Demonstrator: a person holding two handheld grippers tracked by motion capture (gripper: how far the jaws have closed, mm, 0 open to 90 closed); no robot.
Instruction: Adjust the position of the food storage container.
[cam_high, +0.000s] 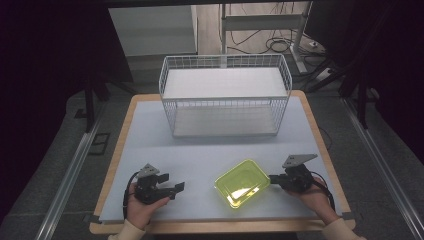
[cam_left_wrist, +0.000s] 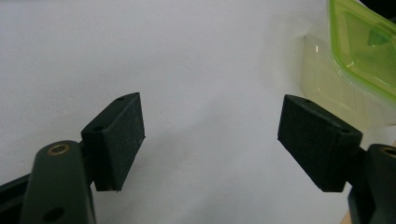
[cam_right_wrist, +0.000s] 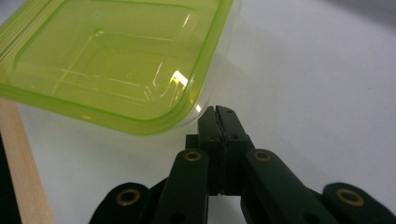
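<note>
Bench (cam_high: 150, 130): wooden-edged top covered by a pale grey-white mat. White wire basket (cam_high: 225, 95) stands at the far middle. Green-lidded clear container (cam_high: 242, 182) lies near the front edge, right of centre, well apart from the basket

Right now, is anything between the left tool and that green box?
Nothing visible: bare table lies between the open left tool and the box. The shut right tool sits at the box's far side.
</note>
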